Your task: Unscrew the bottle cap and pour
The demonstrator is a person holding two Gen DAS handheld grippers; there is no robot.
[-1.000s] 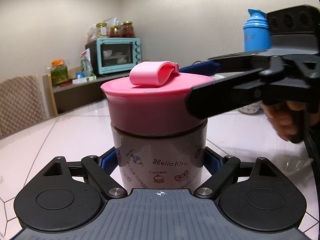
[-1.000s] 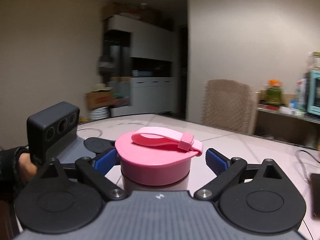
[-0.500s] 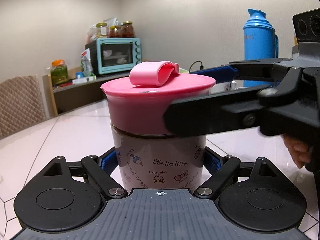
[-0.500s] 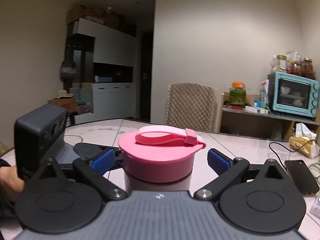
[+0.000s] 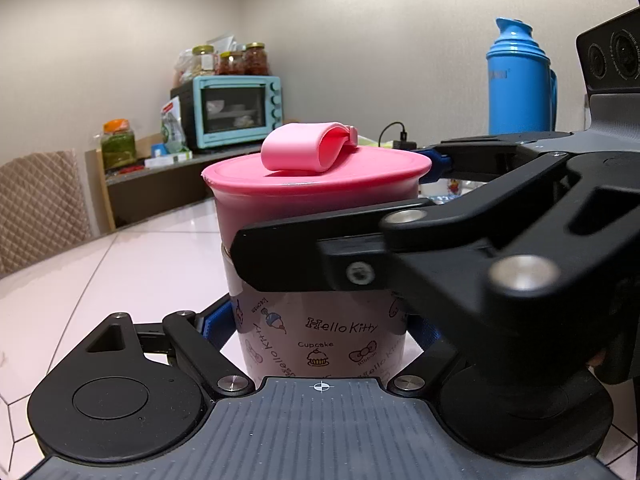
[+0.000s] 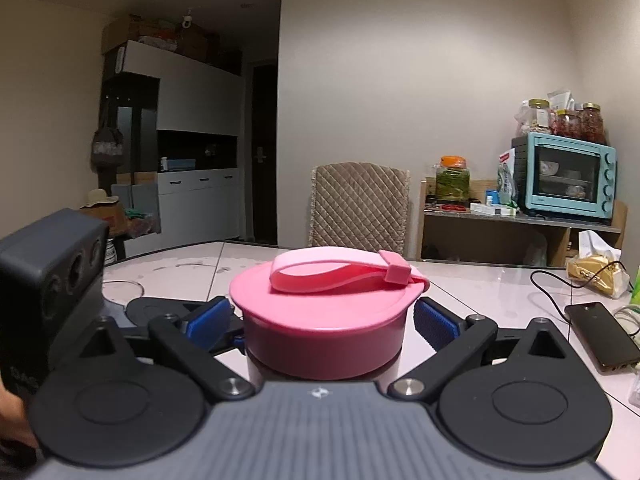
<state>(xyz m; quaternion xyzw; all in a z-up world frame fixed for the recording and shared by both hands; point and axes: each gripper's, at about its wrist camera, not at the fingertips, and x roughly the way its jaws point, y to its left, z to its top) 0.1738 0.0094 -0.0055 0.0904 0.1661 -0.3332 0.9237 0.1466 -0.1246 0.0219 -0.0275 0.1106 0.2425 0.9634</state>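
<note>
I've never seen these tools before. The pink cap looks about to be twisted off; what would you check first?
1. Bottle held firm: ok. The left gripper is shut on its body.
2. Bottle upright: ok.
3. Right gripper lined up with the cap: ok. One of its fingers is on each side of the cap.
4. Grip on the cap: not ok. The fingers have just been closing, but a gap shows beside one.
5. Strap clear of the fingers: ok. It lies folded on top of the cap.
6. Room to turn: ok. The phone lies well off to the side.
</note>
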